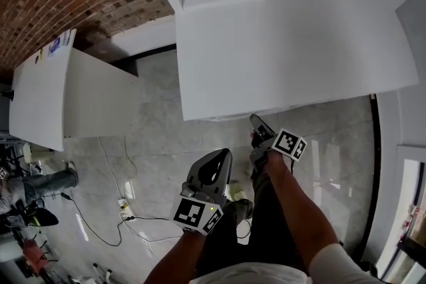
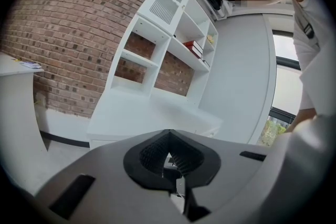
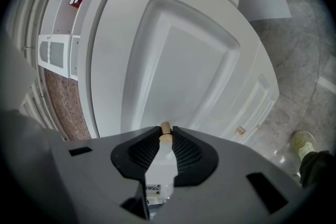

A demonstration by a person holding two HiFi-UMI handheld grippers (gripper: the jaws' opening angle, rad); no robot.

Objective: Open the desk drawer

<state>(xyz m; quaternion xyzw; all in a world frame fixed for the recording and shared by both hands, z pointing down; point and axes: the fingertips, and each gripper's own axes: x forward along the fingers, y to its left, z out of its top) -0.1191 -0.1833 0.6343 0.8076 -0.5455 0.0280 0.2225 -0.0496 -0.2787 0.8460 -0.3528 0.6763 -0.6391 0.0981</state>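
The white desk (image 1: pixel 286 43) fills the upper right of the head view. My right gripper (image 1: pixel 255 122) reaches under its front edge. In the right gripper view the white panelled drawer front (image 3: pixel 178 71) is close ahead, and a small tan knob (image 3: pixel 165 129) sits between the tips of my right gripper (image 3: pixel 165 134), whose pads touch its sides. A second small knob (image 3: pixel 240 130) shows further right on the front. My left gripper (image 1: pixel 221 156) hangs lower and left, away from the desk, with its jaws meeting at the tip and nothing in them (image 2: pixel 169 132).
Another white table (image 1: pixel 40 96) stands at the left. Cables and a power strip (image 1: pixel 124 207) lie on the marble floor. A white shelf unit (image 2: pixel 168 34) with books (image 2: pixel 194 48) backs the desk against a brick wall. My shoe (image 3: pixel 303 143) is near the drawer front.
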